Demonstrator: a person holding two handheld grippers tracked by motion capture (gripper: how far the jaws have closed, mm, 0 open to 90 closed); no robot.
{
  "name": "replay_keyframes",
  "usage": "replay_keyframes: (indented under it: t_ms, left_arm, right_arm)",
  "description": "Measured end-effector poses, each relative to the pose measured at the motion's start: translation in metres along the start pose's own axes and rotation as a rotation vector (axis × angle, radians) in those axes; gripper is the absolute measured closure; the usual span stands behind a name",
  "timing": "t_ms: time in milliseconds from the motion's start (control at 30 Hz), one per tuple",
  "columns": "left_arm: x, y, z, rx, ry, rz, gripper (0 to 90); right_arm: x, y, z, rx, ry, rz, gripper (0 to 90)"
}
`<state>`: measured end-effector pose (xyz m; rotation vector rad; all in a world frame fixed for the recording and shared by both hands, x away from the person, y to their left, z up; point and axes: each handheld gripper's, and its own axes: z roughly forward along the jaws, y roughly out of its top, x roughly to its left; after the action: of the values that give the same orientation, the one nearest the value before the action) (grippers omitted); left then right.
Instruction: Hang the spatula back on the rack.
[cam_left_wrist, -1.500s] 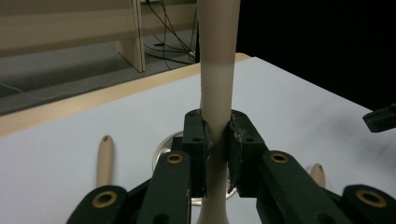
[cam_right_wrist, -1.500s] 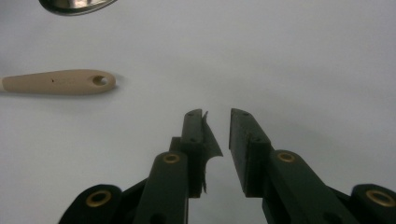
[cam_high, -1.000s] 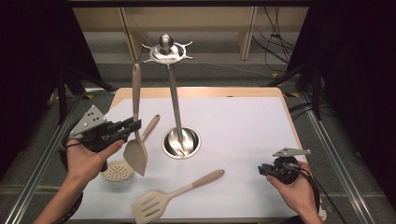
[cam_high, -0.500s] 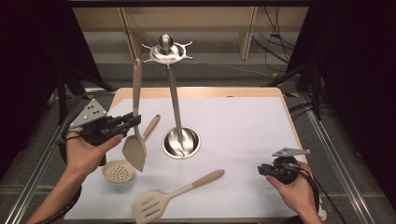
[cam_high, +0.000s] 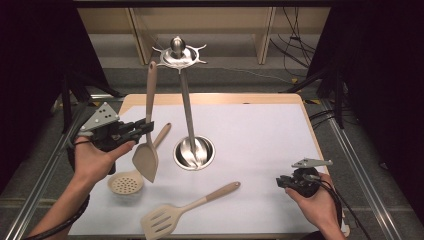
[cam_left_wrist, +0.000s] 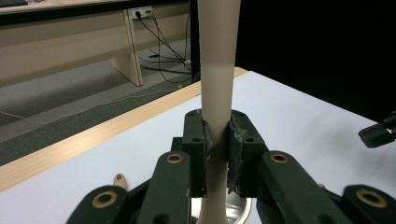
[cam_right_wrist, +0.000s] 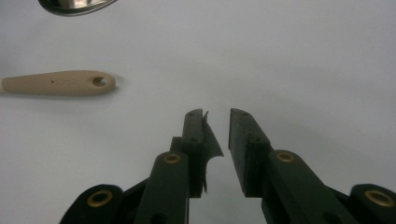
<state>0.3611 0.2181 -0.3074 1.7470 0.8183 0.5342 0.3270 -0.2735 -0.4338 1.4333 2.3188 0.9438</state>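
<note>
The left gripper (cam_high: 142, 127) holds a solid spatula (cam_high: 146, 157) upright, jaws clamped on its handle, beside the hanging stand (cam_high: 186, 100); hanging it looks unfinished. A skimmer (cam_high: 126, 182) and slotted turner (cam_high: 190, 207) lie on the worktop (cam_high: 260, 135). The right gripper (cam_right_wrist: 217, 123) view shows its jaws slightly parted, empty.
</note>
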Motion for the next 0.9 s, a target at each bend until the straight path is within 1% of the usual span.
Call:
replay_keyframes:
  t_ms: [100, 367, 500, 533, 567, 633, 700, 800, 833, 867, 900]
  left_arm:
    - [0.0, 0.001, 0.003, 0.008, 0.001, 0.005, 78.0]
    - [0.0, 0.001, 0.013, 0.02, -0.005, -0.008, 77.9]
    - [-0.001, 0.001, 0.017, 0.014, -0.006, -0.01, 77.8]
    - [-0.001, 0.001, 0.018, 0.018, -0.006, -0.011, 77.7]
    - [-0.001, 0.0, 0.019, 0.017, -0.008, -0.01, 77.7]
    - [-0.001, 0.0, 0.021, 0.017, -0.011, -0.017, 77.5]
    - [-0.002, 0.0, 0.023, 0.019, -0.006, -0.014, 77.4]
    - [-0.002, 0.0, 0.025, 0.018, -0.006, -0.02, 77.2]
    - [-0.002, 0.0, 0.025, 0.017, -0.008, -0.022, 77.0]
    - [-0.002, 0.0, 0.025, 0.017, -0.009, -0.022, 76.8]
    - [-0.002, 0.0, 0.026, 0.017, -0.008, -0.022, 76.6]
  right_arm:
    - [0.0, 0.0, 0.0, -0.003, -0.001, 0.002, 76.5]
    - [-0.001, 0.0, 0.0, 0.001, 0.0, -0.002, 76.5]
    - [-0.001, 0.0, -0.001, -0.001, -0.002, 0.01, 76.4]
    - [0.0, -0.001, -0.001, 0.002, -0.004, 0.015, 76.4]
    - [0.001, -0.001, -0.002, 0.012, -0.005, 0.031, 76.3]
    - [0.001, -0.001, -0.002, 0.011, -0.007, 0.028, 76.3]
    - [0.001, -0.001, -0.002, 0.005, -0.006, 0.031, 76.2]
    - [0.001, -0.001, -0.003, 0.009, -0.008, 0.028, 76.1]
    - [-0.001, -0.001, -0.002, -0.006, 0.008, 0.017, 76.0]
    - [-0.002, -0.002, -0.001, -0.012, 0.012, 0.007, 75.9]
    - [-0.002, -0.001, -0.002, -0.005, -0.006, 0.008, 75.9]
